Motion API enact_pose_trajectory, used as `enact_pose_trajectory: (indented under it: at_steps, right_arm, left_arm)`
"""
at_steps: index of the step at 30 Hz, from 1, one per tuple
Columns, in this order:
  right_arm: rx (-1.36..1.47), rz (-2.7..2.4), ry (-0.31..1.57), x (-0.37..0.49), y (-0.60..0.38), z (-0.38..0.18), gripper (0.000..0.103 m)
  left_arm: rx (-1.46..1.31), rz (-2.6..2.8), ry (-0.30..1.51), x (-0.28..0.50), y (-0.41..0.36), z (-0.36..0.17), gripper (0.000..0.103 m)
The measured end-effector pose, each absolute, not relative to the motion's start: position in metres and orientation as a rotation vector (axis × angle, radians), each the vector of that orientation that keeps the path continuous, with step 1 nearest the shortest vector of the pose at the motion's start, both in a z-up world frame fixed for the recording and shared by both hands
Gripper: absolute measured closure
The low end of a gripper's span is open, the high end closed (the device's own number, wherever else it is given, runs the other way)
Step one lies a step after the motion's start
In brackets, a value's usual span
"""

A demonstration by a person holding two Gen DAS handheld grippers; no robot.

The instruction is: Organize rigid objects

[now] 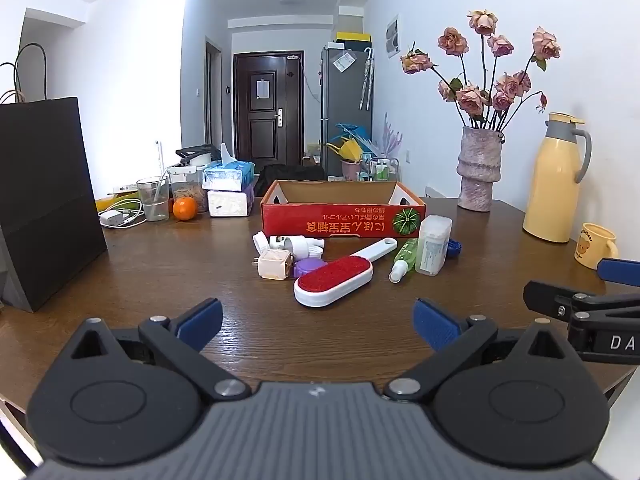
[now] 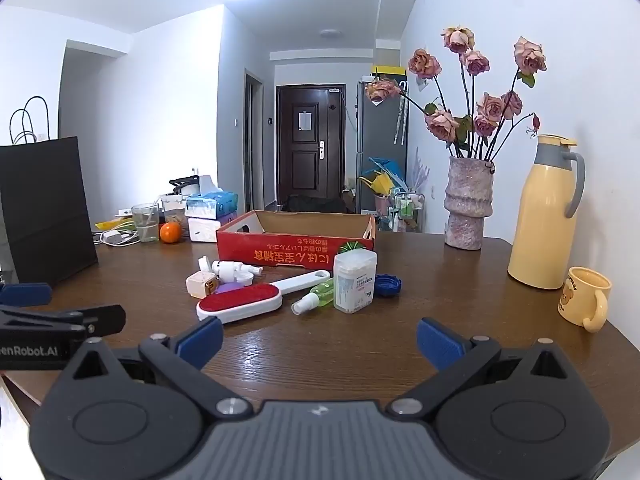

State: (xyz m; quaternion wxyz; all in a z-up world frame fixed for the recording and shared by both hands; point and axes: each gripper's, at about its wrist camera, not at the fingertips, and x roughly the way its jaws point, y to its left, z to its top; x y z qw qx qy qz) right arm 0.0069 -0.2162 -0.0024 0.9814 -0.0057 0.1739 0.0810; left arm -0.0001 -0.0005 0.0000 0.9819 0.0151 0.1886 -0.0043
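Note:
A red cardboard box [image 1: 340, 220] [image 2: 296, 246] stands open-topped at mid table. In front of it lie a white lint brush with a red pad [image 1: 336, 280] [image 2: 244, 300], a green spray bottle [image 1: 404, 260] [image 2: 316, 298], a clear swab box [image 1: 434, 245] [image 2: 355, 282], a blue cap [image 2: 388, 283], a white plug adapter [image 1: 274, 264] [image 2: 202, 283], a purple lid [image 1: 306, 267] and small white bottles [image 1: 296, 243] [image 2: 232, 270]. My left gripper [image 1: 318, 322] and right gripper [image 2: 320, 338] hover side by side over bare wood short of the pile, both open with nothing between their fingers.
A black paper bag [image 1: 44, 200] stands at the left. Tissue packs [image 1: 230, 192], a glass [image 1: 153, 199], an orange [image 1: 184, 208] and a charger lie behind it. A vase of roses [image 1: 478, 168], a yellow thermos [image 1: 554, 180] and a yellow mug [image 2: 586, 300] line the right side.

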Motion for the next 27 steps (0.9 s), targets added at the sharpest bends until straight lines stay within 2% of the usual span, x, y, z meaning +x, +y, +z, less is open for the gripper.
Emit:
enact_pose_trajectory:
  at_steps: [27]
  right_arm:
    - [-0.01, 0.167, 0.344, -0.0006, -0.2209, 0.0048, 0.0]
  left_arm:
    - [0.003, -0.016, 0.381, -0.0009, 0.0014, 0.0015, 0.0]
